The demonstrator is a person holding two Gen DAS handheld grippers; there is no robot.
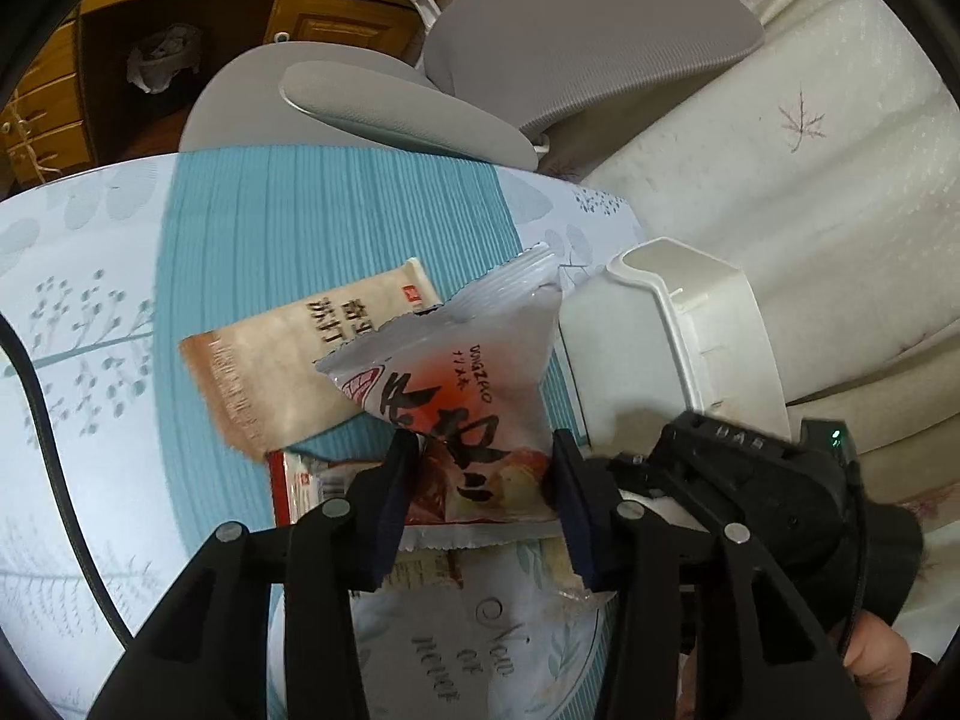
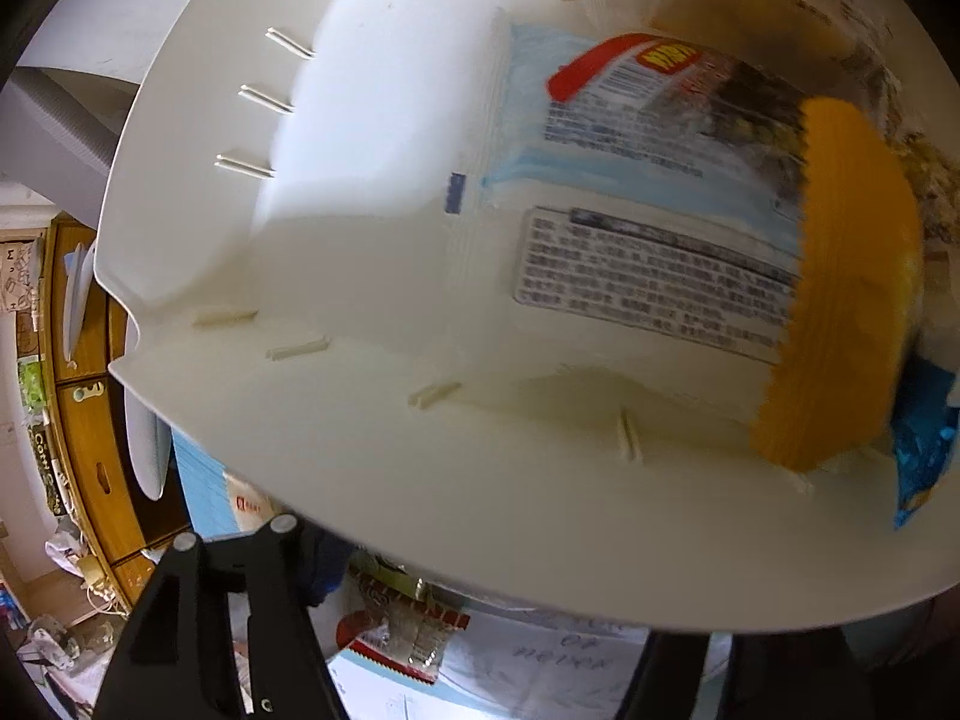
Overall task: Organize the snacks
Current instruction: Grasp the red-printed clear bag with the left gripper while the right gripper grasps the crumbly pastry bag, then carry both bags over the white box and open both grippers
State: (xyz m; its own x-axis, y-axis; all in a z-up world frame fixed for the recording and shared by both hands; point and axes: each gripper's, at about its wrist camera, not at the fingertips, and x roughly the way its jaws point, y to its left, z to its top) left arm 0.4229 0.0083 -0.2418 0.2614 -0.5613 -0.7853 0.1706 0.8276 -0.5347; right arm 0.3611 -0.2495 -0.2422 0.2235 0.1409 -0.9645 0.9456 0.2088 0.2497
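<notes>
Clamping the red-and-white packet [image 1: 480, 420] in the left gripper [image 1: 486, 498] near the bin [image 1: 708, 330], with the right gripper [image 2: 456, 618] apart under that bin's rim, sorting looks part done: some packets binned [image 2: 630, 210], the tan packet [image 1: 282, 360] still lying farther left on the table [image 1: 90, 360].

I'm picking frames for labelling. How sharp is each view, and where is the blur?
Left wrist: red-and-white snack packet between the fingers fairly sharp, tan packet smeared, edges fisheye-bent. Right wrist: white bin and orange packet motion-blurred, print unreadable.
</notes>
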